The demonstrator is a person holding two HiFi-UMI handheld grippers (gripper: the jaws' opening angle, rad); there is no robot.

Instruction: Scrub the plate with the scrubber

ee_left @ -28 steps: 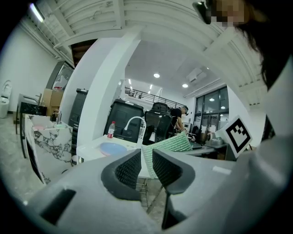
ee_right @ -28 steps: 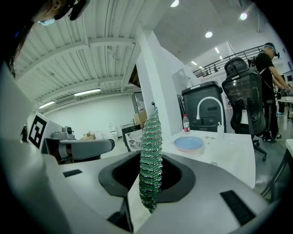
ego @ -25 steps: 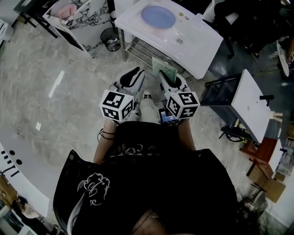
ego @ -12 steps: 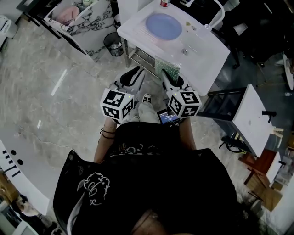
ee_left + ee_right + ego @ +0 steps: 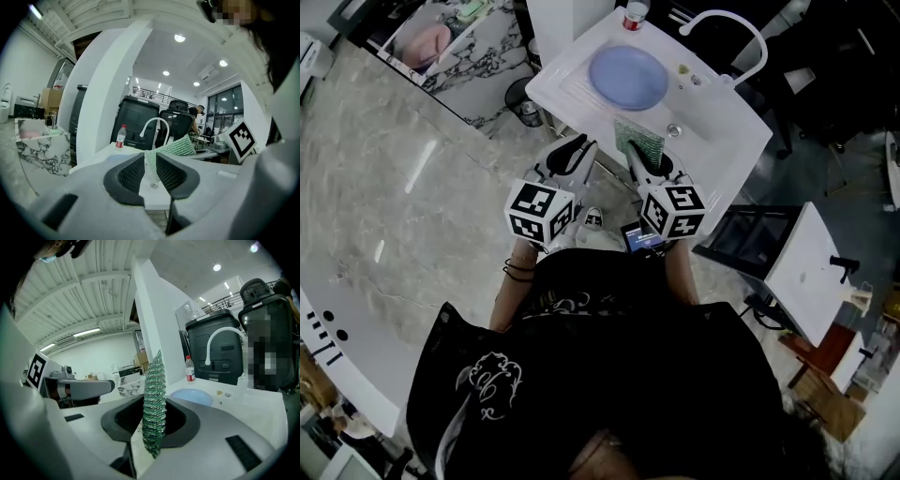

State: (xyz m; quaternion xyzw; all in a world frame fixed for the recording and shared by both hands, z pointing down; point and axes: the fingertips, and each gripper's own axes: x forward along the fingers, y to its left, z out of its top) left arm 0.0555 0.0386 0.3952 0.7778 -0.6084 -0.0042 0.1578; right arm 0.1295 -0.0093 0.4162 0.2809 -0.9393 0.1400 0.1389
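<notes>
A round blue plate (image 5: 626, 77) (image 5: 192, 397) lies flat in the white sink unit (image 5: 712, 131), just ahead of me. My right gripper (image 5: 645, 161) (image 5: 154, 423) is shut on a green mesh scrubber (image 5: 638, 141) (image 5: 154, 401), which stands upright between the jaws at the sink's near edge, short of the plate. My left gripper (image 5: 570, 155) (image 5: 151, 165) hangs beside it on the left, over the floor in front of the sink. Its jaws stand a narrow gap apart with nothing between them. The scrubber (image 5: 174, 146) also shows past them in the left gripper view.
A white curved faucet (image 5: 724, 21) and a red-capped bottle (image 5: 635, 13) stand at the sink's far side. A dark waste bin (image 5: 523, 82) and a marble-patterned shelf unit (image 5: 455, 37) are to the left. A black-framed stand (image 5: 741, 242) and a white table (image 5: 806, 267) are to the right.
The sink and plate have come nearer and more of the faucet is in view, as the person walks up to it. Both grippers keep the same pose in front of the body.
</notes>
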